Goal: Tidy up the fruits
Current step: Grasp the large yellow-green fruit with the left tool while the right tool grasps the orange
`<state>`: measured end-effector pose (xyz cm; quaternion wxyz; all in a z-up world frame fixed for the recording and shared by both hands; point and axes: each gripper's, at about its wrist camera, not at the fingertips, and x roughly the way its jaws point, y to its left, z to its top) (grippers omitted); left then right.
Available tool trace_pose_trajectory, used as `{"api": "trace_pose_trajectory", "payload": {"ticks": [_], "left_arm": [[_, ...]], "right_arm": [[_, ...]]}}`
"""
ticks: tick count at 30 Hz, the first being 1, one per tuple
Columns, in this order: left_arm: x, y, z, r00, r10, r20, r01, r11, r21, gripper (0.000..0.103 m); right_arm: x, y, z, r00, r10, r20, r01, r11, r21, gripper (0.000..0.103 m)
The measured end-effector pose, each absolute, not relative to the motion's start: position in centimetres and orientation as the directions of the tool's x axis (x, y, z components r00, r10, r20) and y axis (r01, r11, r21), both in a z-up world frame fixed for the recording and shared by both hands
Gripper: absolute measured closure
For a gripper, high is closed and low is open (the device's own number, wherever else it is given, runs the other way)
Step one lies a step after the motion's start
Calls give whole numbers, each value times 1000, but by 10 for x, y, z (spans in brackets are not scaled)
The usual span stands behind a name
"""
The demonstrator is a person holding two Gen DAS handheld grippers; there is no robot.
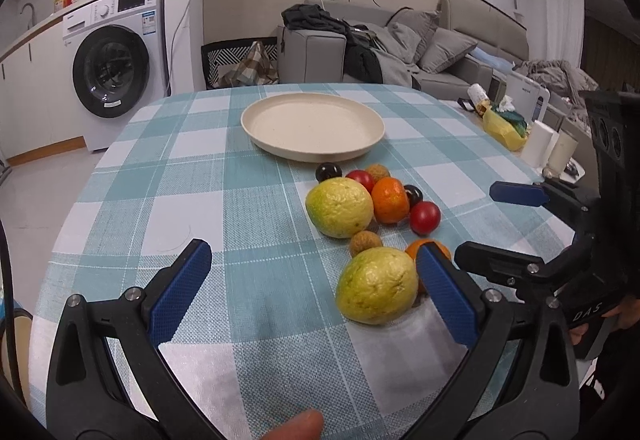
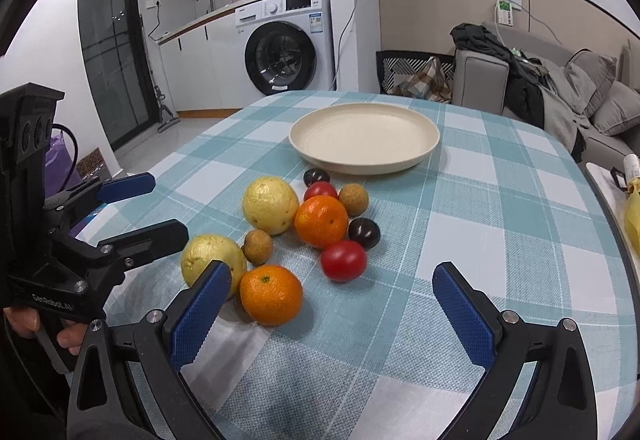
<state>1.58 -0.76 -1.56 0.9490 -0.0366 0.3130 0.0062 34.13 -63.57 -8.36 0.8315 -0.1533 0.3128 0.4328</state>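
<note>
Both tongs, left (image 1: 316, 280) and right (image 2: 332, 300), hover level and spread wide above the fruit (image 2: 271, 294) pile.

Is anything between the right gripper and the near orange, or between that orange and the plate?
Nothing lies between the open right gripper and the near orange. Straight toward the plate, though, the other fruits cluster, notably the far orange and a red tomato, so it must be lifted over.

Cream plate (image 2: 420, 156), teal-and-white checked tablecloth (image 2: 500, 240), blue-padded black tongs (image 2: 332, 304).
</note>
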Motion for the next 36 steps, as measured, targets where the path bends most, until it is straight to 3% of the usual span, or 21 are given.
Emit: {"api": "trace_pose_trajectory", "payload": {"ticks": [4, 8, 13, 29, 34, 36], "left_arm": [[19, -13, -19, 781, -4, -625, -21, 999, -32, 1], [20, -12, -20, 773, -15, -635, -9, 999, -35, 1], [21, -7, -20, 767, -27, -641, -7, 999, -51, 1], [26, -6, -26, 739, -81, -669, 10, 994, -109, 1], [27, -12, -29, 727, -112, -678, 43, 992, -118, 2], [28, -15, -30, 721, -129, -681, 61, 990, -123, 9]], "right_arm": [[342, -633, -90, 389, 612, -689, -827, 561, 31, 1], [346, -632, -95, 347, 603, -719, -838, 543, 51, 16], [345, -627, -101, 282, 603, -746, -860, 504, 83, 21], [345, -608, -109, 178, 618, -766, -891, 431, 141, 62], [342, -613, -105, 204, 631, -748, -889, 440, 129, 63], [342, -616, -104, 224, 629, -745, -886, 450, 113, 63]]}}
